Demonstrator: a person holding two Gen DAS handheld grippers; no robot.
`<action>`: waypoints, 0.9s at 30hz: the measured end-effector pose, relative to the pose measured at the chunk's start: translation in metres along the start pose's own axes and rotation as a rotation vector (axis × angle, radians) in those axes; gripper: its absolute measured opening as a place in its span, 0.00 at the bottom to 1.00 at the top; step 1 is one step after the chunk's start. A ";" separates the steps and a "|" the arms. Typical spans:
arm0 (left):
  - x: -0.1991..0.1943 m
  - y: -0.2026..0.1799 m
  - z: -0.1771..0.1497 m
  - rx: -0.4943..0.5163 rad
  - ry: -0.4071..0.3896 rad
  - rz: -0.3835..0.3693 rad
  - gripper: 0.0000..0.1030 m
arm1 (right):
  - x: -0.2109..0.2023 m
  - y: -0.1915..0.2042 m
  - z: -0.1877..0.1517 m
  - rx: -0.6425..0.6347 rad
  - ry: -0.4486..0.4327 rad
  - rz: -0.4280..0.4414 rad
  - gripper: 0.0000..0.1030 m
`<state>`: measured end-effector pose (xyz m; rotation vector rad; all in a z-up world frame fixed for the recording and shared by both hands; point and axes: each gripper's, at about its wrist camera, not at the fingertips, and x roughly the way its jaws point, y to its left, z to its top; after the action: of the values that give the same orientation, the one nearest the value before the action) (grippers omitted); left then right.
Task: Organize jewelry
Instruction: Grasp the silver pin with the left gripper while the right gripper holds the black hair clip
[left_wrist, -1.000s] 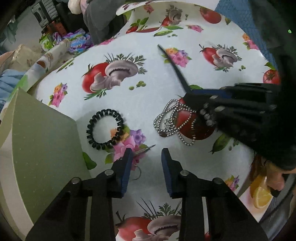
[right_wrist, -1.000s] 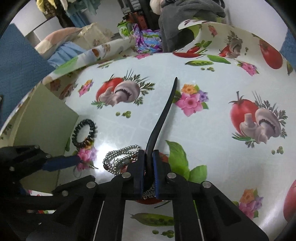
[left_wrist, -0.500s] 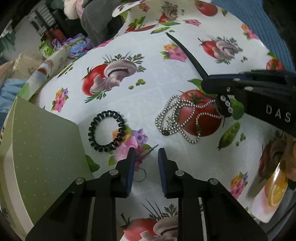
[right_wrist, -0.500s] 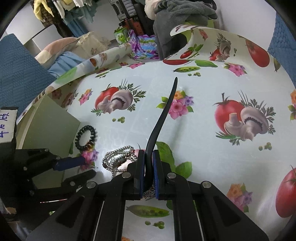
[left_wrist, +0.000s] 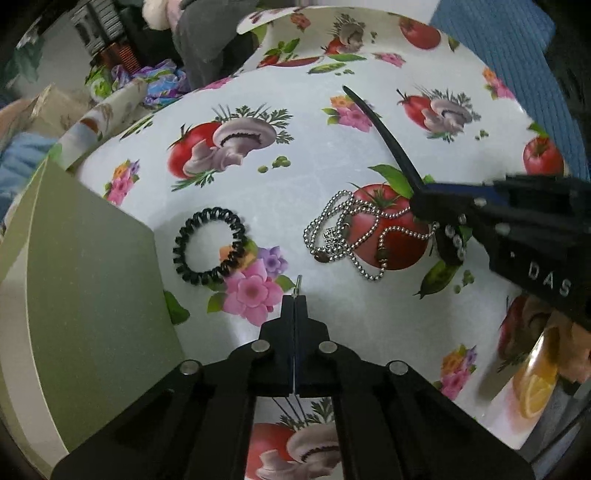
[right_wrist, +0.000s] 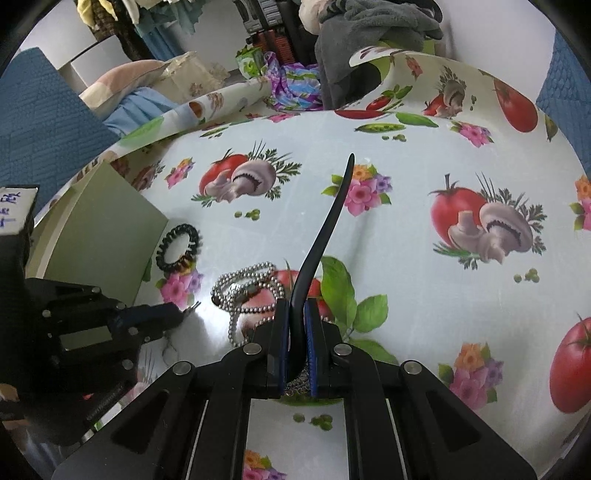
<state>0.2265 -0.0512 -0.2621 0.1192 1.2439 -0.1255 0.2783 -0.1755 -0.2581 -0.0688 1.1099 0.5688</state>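
Note:
My left gripper (left_wrist: 294, 300) is shut on a small metal earring, whose thin tip (left_wrist: 297, 283) sticks out past the fingertips. My right gripper (right_wrist: 296, 308) is shut on a long curved black headband (right_wrist: 325, 229) that has rhinestones (left_wrist: 453, 240) at its lower end. A silver bead necklace (left_wrist: 354, 236) lies on the tablecloth between the grippers, under the right one. A black spiral hair tie (left_wrist: 209, 245) lies left of it, next to a green box (left_wrist: 85, 280). The left gripper also shows in the right wrist view (right_wrist: 184, 314).
The table (right_wrist: 406, 206) carries a cloth printed with tomatoes, mushrooms and flowers. The green box (right_wrist: 107, 221) stands at the table's left side. Clothes and bags (right_wrist: 295, 77) are piled beyond the far edge. A plate with lemon slices (left_wrist: 535, 391) sits at the right.
My left gripper has shut on the earring by the pink flower. My right gripper has risen a little with the headband.

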 end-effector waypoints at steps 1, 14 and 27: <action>-0.001 0.001 -0.002 -0.019 -0.004 -0.007 0.00 | -0.001 0.000 -0.001 -0.001 0.001 0.001 0.06; -0.006 0.003 -0.018 -0.179 -0.039 -0.057 0.00 | -0.012 0.024 -0.037 -0.042 0.062 -0.012 0.07; 0.003 0.000 -0.006 -0.093 -0.008 0.026 0.29 | -0.008 0.016 -0.036 -0.018 0.074 -0.015 0.07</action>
<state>0.2221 -0.0503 -0.2673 0.0538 1.2376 -0.0453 0.2387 -0.1769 -0.2647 -0.1146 1.1749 0.5662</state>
